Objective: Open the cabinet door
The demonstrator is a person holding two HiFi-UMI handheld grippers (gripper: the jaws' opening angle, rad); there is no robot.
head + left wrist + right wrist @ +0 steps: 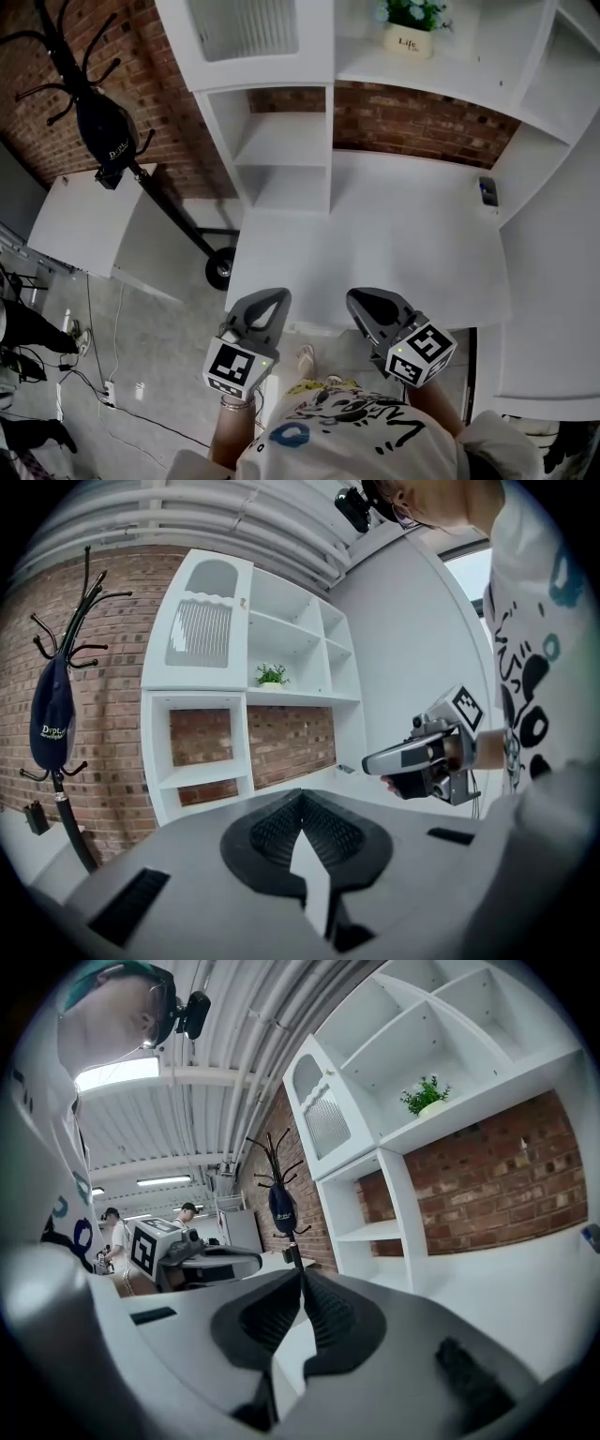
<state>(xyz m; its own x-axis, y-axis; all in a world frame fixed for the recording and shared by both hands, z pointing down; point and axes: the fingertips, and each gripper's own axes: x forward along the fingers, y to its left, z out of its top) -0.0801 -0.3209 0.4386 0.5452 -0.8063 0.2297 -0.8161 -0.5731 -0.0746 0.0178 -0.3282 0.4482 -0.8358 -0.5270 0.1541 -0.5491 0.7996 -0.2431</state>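
With my left gripper [275, 300] and right gripper [361, 303] both clamped together on nothing at the near edge of the tabletop [403, 244], and the door [246, 28] well apart, high above the shelves [281, 150], I could knock its edge instead of catching it unless I spread one first.

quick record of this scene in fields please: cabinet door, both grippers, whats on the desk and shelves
cabinet door: closed, ribbed pane, top left of shelf unit
left gripper: jaws shut, empty, near desk's front edge
right gripper: jaws shut, empty, beside the left, not touching it
desk: white, small dark device at its right end
upper shelf: potted plant
coat rack: left of the unit, dark bag hanging
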